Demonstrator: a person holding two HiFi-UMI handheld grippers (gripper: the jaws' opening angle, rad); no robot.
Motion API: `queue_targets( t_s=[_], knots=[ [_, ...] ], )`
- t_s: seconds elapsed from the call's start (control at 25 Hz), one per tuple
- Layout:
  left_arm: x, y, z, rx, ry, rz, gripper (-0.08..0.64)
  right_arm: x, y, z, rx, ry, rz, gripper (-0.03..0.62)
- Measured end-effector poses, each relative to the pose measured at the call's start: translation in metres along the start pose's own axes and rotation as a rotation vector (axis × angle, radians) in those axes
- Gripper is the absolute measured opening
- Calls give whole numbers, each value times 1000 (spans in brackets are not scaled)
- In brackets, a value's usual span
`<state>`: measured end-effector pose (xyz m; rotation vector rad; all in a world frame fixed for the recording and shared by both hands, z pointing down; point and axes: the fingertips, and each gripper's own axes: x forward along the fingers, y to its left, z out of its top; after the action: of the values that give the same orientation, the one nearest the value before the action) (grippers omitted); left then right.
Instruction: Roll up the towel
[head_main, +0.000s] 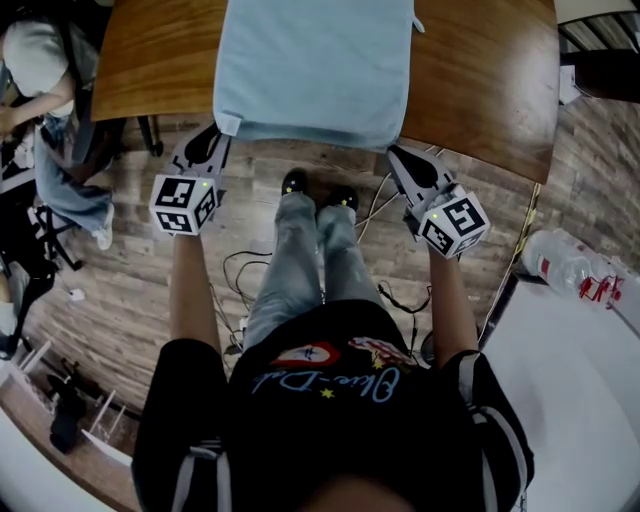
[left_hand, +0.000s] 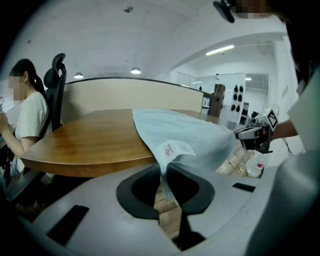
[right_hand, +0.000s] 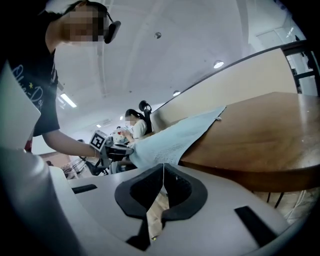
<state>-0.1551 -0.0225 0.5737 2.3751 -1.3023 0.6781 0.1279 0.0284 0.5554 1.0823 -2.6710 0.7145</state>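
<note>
A pale blue towel (head_main: 315, 70) lies flat on the brown wooden table (head_main: 480, 75), its near edge hanging just over the table's front rim. My left gripper (head_main: 222, 135) is shut on the towel's near left corner (left_hand: 165, 160), beside a white care label (left_hand: 175, 148). My right gripper (head_main: 395, 155) is shut on the near right corner (right_hand: 162, 167), the cloth a thin line between the dark pads. Each gripper shows in the other's view: the right gripper (left_hand: 255, 135) past the towel's hanging edge, the left gripper (right_hand: 117, 149) likewise.
A seated person (left_hand: 22, 120) and a black office chair (left_hand: 56, 85) are at the table's left side. A low partition (left_hand: 125, 95) runs behind the table. Cables (head_main: 250, 270) lie on the wood floor by my feet. Water bottles (head_main: 565, 262) lie beside a white surface (head_main: 570, 400) at right.
</note>
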Motion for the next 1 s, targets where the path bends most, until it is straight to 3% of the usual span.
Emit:
queue_targets(
  t_s=[0.2, 0.24, 0.28, 0.32, 0.48, 0.56, 0.6, 1.0],
  knots=[
    [-10, -3, 9, -4, -16, 8, 38, -4, -4, -6, 24, 20, -8, 3],
    [-11, -3, 9, -3, -12, 11, 38, -3, -6, -11, 45, 35, -6, 22],
    [-10, -3, 9, -3, -9, 15, 38, -1, -7, -15, 66, 48, 1, 122],
    [-10, -4, 9, -5, -9, 19, 38, 2, -8, -19, 77, 55, 11, 143],
    [-14, -5, 11, 0, -10, 35, 38, 13, -4, -17, 81, 27, 58, 131],
    [-17, -7, 15, 7, -13, 44, 38, 14, -1, -11, 84, 2, 80, 32],
    [-18, -7, 18, 6, -17, 48, 38, 13, 0, -9, 83, -6, 88, 16],
    [-45, -3, 53, -48, -102, 66, 34, -9, 8, 37, 190, -133, 130, 8]
  ],
)
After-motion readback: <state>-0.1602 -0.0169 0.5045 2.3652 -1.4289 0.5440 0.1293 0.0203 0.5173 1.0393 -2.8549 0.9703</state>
